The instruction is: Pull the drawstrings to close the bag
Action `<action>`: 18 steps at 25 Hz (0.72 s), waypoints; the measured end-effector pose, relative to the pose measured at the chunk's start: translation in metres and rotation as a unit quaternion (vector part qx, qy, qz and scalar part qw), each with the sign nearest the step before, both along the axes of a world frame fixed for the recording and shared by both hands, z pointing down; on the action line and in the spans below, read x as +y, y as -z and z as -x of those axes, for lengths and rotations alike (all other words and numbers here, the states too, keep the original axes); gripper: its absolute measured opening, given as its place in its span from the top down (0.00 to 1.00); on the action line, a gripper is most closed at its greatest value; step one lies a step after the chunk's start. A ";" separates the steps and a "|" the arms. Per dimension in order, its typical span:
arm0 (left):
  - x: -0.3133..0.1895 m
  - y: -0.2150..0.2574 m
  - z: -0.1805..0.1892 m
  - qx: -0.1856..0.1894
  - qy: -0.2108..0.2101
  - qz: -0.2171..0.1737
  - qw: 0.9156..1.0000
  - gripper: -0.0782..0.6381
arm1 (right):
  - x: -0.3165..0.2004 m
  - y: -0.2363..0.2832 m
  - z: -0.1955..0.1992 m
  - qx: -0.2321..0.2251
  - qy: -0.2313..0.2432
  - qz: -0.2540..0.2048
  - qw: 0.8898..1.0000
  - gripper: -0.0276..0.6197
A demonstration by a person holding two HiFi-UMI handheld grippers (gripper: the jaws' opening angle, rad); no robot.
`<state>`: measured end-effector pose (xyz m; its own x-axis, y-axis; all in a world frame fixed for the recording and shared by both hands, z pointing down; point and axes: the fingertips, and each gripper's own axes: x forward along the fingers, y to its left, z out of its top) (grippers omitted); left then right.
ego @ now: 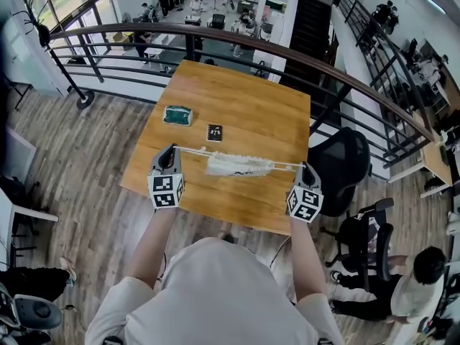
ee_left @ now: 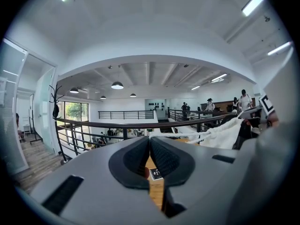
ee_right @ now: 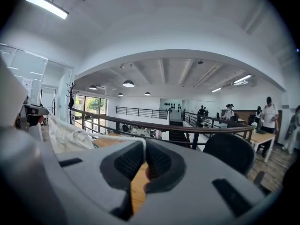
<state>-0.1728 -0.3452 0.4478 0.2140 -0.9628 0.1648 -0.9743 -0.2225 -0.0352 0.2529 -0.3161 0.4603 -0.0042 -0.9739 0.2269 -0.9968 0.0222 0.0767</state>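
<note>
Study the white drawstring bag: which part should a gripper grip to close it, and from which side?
Grip the drawstrings, not the cloth: one leaves each end of the bunched bag and runs taut outward. Come from the outer sides, as the left gripper and right gripper do, each shut on one.

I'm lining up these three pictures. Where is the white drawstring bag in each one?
Head view: the white drawstring bag is at centre, above the wooden table.
Left gripper view: right of centre, beyond the jaws.
Right gripper view: far left.
Shared landmark: the curved dark handrail.
</note>
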 end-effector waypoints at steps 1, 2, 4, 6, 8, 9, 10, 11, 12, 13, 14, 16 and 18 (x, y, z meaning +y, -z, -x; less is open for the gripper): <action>0.000 -0.001 -0.002 0.001 -0.001 0.001 1.000 0.89 | 0.000 0.000 -0.003 0.002 -0.002 0.000 1.000 0.95; -0.001 -0.002 -0.003 0.002 -0.003 0.001 1.000 0.89 | 0.001 0.000 -0.005 0.004 -0.003 0.000 1.000 0.95; -0.002 -0.003 -0.004 0.004 -0.005 0.002 1.000 0.89 | 0.001 0.000 -0.008 0.009 -0.005 0.001 1.000 0.95; -0.001 -0.002 -0.003 0.004 -0.007 0.002 1.000 0.89 | 0.001 0.000 -0.008 0.019 -0.006 0.003 1.000 0.95; 0.000 -0.001 -0.002 0.001 -0.009 0.002 1.000 0.89 | 0.002 0.001 -0.010 0.028 -0.008 0.004 1.000 0.95; 0.001 -0.001 -0.002 0.000 -0.010 0.002 1.000 0.89 | 0.002 0.002 -0.012 0.031 -0.011 0.005 0.999 0.95; 0.001 -0.001 -0.001 0.000 -0.010 0.003 1.000 0.89 | 0.002 0.003 -0.014 0.031 -0.014 0.005 0.999 0.95; 0.001 -0.002 -0.001 -0.001 -0.009 0.004 1.000 0.89 | 0.002 0.004 -0.016 0.030 -0.019 0.005 0.999 0.95; 0.000 -0.002 0.000 -0.001 -0.008 0.005 1.000 0.89 | 0.002 0.004 -0.017 0.030 -0.023 0.006 0.999 0.95; 0.000 -0.002 0.001 0.000 -0.007 0.006 1.000 0.89 | 0.002 0.003 -0.019 0.030 -0.027 0.006 0.999 0.95; 0.000 -0.003 0.002 0.001 -0.006 0.007 1.000 0.89 | 0.003 0.002 -0.020 0.029 -0.031 0.006 0.999 0.95; -0.001 -0.004 0.004 0.006 -0.006 0.010 1.000 0.89 | 0.005 0.000 -0.022 0.029 -0.033 0.007 0.999 0.95; -0.001 -0.005 0.006 0.005 -0.004 0.011 1.000 0.89 | 0.006 -0.002 -0.025 0.033 -0.032 0.008 0.999 0.95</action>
